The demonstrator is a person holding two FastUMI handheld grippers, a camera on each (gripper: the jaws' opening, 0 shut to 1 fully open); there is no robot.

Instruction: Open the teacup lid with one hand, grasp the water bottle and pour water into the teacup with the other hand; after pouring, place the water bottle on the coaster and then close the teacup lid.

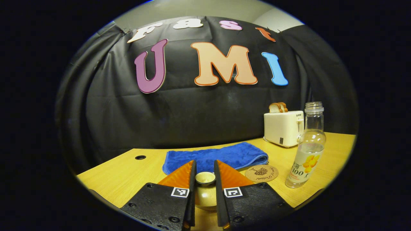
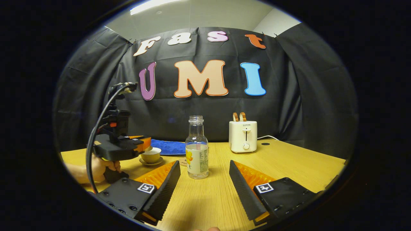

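In the left gripper view, the left gripper [image 1: 205, 166] points at the booth's back wall, and its two fingers stand narrowly parted on either side of the knob of the teacup lid [image 1: 205, 178]; whether they press on it I cannot tell. The lid looks lifted above a wooden table [image 1: 128, 176]. Beyond lies a folded blue towel [image 1: 221, 157], to the right a round cork coaster [image 1: 261, 173], then the uncapped water bottle [image 1: 306, 150], standing upright beside the coaster, partly filled. A cream toaster [image 1: 284, 128] with bread slices stands behind. In the right gripper view, the right gripper [image 2: 204, 173] is wide open and empty, the water bottle standing upright just ahead, between its fingers but apart from them. At the left, a hand [image 2: 99, 166] holds the left gripper above the open teacup [image 2: 151, 156], which sits on its saucer [image 2: 151, 162].
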